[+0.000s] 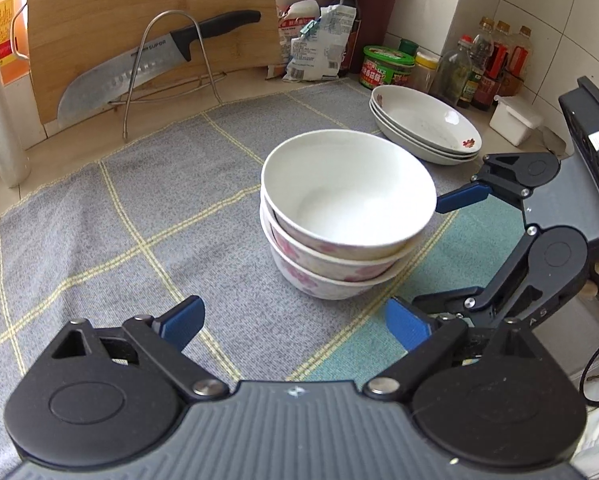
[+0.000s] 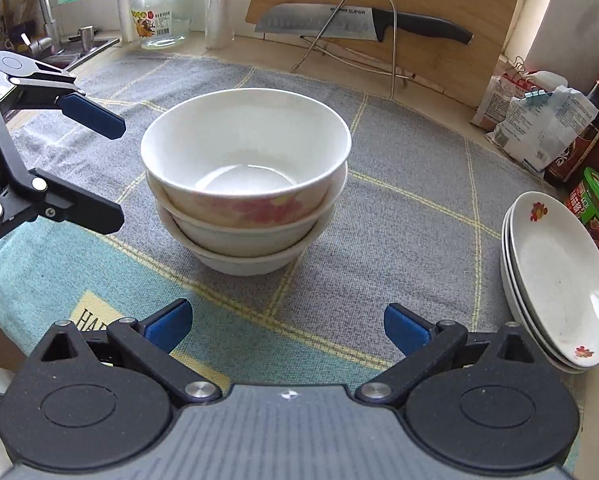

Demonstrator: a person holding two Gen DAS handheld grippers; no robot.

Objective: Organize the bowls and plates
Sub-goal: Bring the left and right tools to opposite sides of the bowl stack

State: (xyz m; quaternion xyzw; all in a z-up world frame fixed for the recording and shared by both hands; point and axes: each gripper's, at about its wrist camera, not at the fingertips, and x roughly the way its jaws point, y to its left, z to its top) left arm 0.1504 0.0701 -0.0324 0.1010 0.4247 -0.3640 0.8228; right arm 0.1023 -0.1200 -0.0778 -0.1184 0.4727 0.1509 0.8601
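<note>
A stack of three white bowls with pink flowers [image 1: 341,216] stands on the grey checked cloth [image 1: 139,208]; it also shows in the right wrist view [image 2: 245,180]. A stack of three white plates [image 1: 425,124] lies behind it, at the right edge in the right wrist view [image 2: 559,280]. My left gripper [image 1: 295,324] is open and empty, just short of the bowls; it also shows in the right wrist view [image 2: 115,170]. My right gripper [image 2: 287,328] is open and empty in front of the bowls; in the left wrist view it [image 1: 419,260] sits right of them.
A cutting board [image 1: 151,20] and a knife [image 1: 159,60] on a wire rack stand at the back. Food bags [image 1: 319,40], sauce bottles [image 1: 495,68], a green tub [image 1: 385,66] and a white box [image 1: 515,118] line the wall. A jar [image 2: 161,12] and sink [image 2: 75,48] sit far left.
</note>
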